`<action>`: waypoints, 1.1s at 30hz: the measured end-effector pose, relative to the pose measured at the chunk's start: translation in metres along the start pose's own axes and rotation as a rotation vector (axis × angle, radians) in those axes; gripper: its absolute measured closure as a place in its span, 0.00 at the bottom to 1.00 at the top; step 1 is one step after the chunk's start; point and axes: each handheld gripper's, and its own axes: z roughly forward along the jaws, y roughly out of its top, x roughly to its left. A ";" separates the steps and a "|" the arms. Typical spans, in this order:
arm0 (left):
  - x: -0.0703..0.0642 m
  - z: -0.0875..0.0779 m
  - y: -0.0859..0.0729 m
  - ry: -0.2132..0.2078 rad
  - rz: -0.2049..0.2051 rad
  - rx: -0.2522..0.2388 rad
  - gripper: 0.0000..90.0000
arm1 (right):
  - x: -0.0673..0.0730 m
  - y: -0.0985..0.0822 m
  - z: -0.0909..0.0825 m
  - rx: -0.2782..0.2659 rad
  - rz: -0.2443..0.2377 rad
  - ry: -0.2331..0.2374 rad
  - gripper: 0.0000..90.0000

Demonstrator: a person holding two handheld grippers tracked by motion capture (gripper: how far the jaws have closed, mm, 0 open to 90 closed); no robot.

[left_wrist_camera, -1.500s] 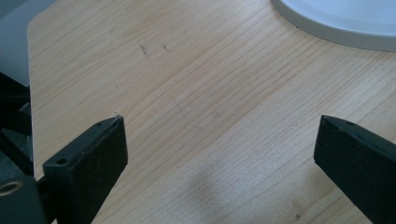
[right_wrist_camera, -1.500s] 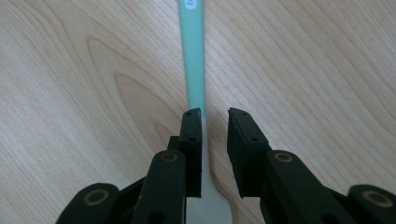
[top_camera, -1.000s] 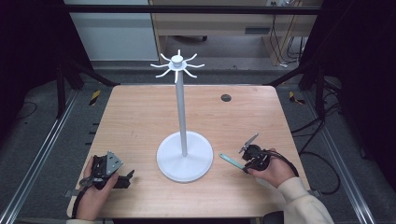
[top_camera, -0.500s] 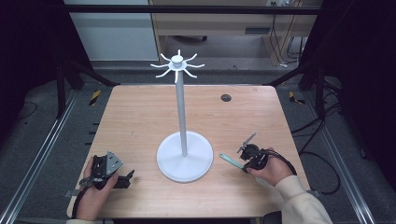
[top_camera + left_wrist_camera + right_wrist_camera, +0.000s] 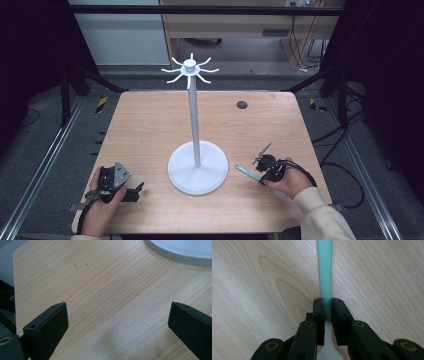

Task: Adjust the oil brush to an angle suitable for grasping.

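Right gripper view: right tongs (image 5: pixel 327 305) clamp the teal strip (image 5: pixel 325 270) (left tongs (image 5: pixel 117 322) gape).

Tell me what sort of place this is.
Probably a lab bench set up for recording handling work: a bare wooden table inside a dark frame, cables trailing over a grey floor, and one white stand set out between two hand-held grippers.
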 end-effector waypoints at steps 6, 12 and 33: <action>-0.001 0.000 0.000 -0.003 0.000 0.002 0.03 | 0.000 0.000 0.000 -0.001 -0.011 0.003 0.91; 0.000 0.000 0.000 -0.004 0.000 0.004 0.03 | -0.002 -0.001 -0.005 -0.030 0.013 0.008 0.92; 0.000 0.001 0.000 0.001 -0.005 -0.005 0.03 | -0.012 0.028 -0.113 -0.518 0.094 -0.029 0.92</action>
